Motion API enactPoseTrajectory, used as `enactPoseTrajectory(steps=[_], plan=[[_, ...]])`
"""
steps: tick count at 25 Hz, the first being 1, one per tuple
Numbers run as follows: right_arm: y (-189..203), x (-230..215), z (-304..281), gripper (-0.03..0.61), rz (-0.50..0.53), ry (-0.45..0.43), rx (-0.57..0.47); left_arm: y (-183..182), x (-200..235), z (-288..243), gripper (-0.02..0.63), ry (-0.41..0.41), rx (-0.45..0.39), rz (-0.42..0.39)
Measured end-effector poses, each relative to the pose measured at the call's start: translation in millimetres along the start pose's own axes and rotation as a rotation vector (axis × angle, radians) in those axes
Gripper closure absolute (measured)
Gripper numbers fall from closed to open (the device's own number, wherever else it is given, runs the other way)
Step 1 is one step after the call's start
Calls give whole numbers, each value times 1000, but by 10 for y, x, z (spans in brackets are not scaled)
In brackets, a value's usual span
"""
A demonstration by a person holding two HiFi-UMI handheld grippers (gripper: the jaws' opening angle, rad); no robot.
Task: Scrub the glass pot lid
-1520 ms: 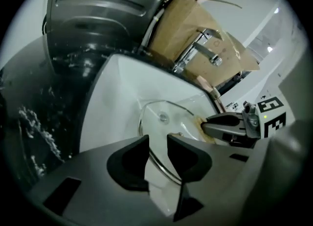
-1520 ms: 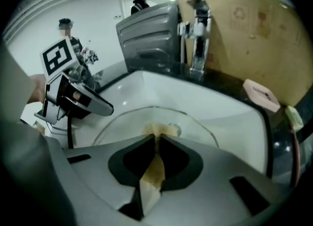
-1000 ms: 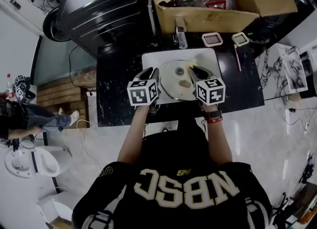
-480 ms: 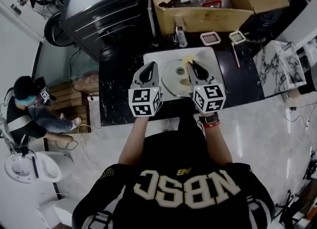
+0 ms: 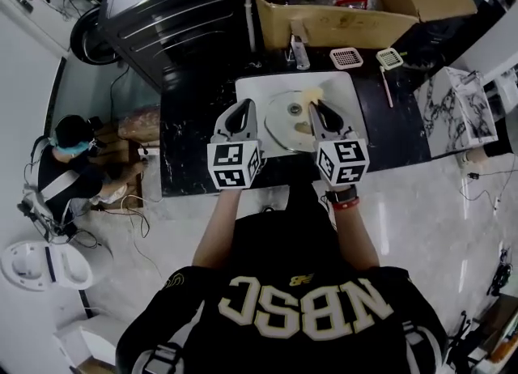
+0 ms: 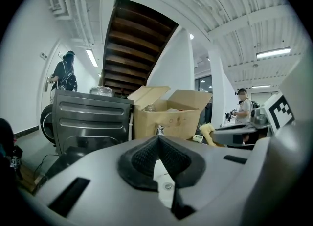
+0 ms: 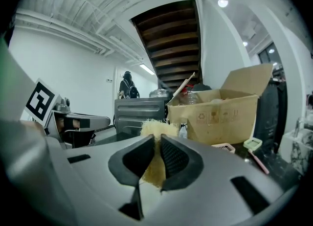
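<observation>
The lid (image 5: 283,124) is laid flat in the sink (image 5: 252,89). The left gripper (image 6: 157,141) is closed on nothing; a scrubber (image 7: 154,128) is clamped in the right gripper (image 7: 157,142).

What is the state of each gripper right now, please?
Left gripper: jaws closed, nothing between them.
Right gripper: jaws closed on the yellow scrubber.
</observation>
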State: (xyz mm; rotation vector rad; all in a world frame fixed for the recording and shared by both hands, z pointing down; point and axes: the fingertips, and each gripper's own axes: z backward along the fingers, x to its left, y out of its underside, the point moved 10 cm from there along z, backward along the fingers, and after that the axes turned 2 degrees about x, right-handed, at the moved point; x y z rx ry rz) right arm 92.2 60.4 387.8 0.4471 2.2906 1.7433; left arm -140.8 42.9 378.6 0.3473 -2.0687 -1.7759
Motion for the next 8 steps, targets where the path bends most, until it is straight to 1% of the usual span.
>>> enactPoseTrajectory(steps=[4, 8], plan=[[83, 40, 57, 529, 1, -3, 26, 147, -43, 36, 598, 3, 16, 5], [176, 17, 222, 529, 30, 10, 86, 293, -219, -12, 597, 64, 59, 4]])
